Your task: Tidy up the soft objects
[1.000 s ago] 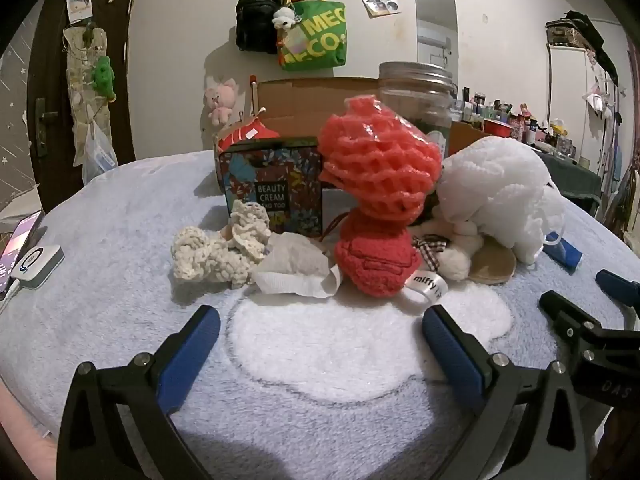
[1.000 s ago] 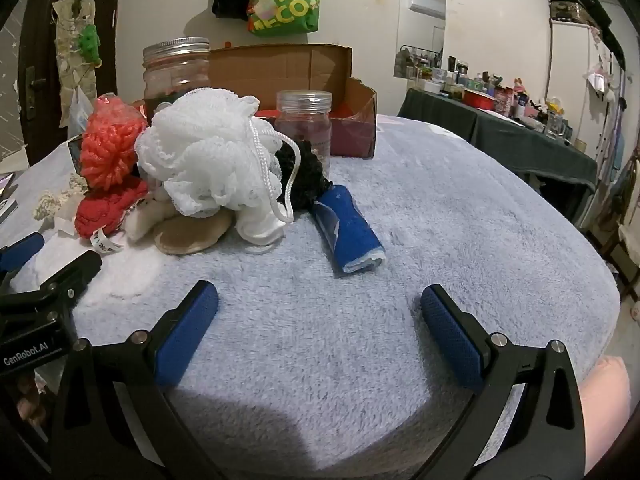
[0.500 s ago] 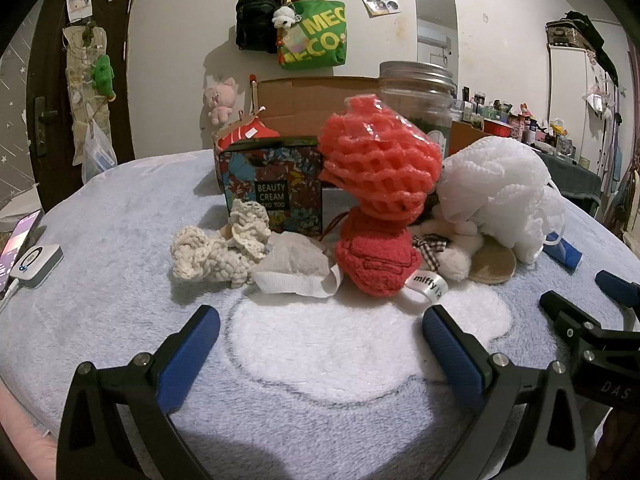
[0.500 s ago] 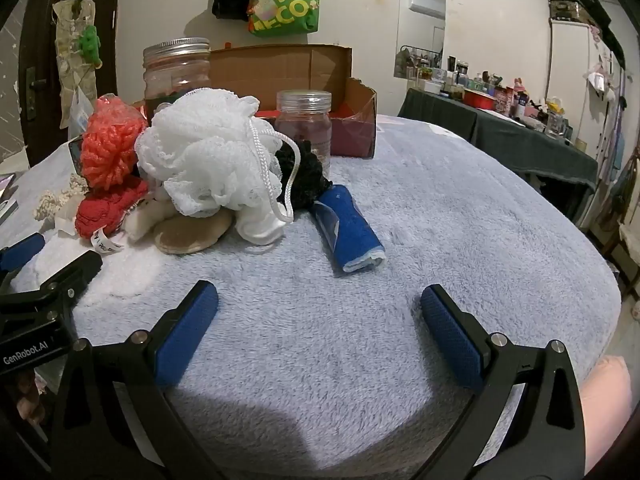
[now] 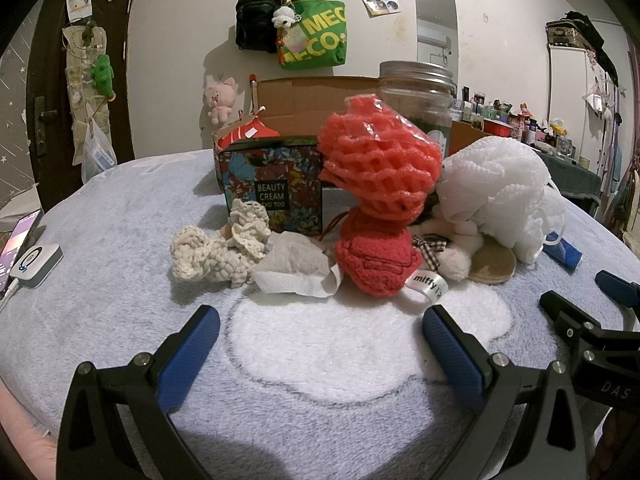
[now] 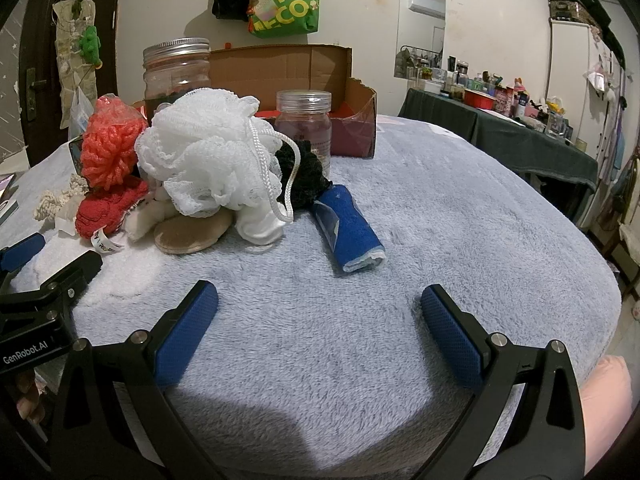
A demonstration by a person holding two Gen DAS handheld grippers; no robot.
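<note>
With nothing gripped yet, I hold both pairs of fingers spread wide and low over the blanket, the left gripper and right gripper side by side, I think to size up the heap before choosing. From the left fingers, the red knit sits at 12 o'clock, its tag reading "miffy", under the coral net; a tin at 11 says "BEAUTY CREAM". From the right, the blue roll lies at 12, the white pouf at 10. The green bag reads "MECO".
</note>
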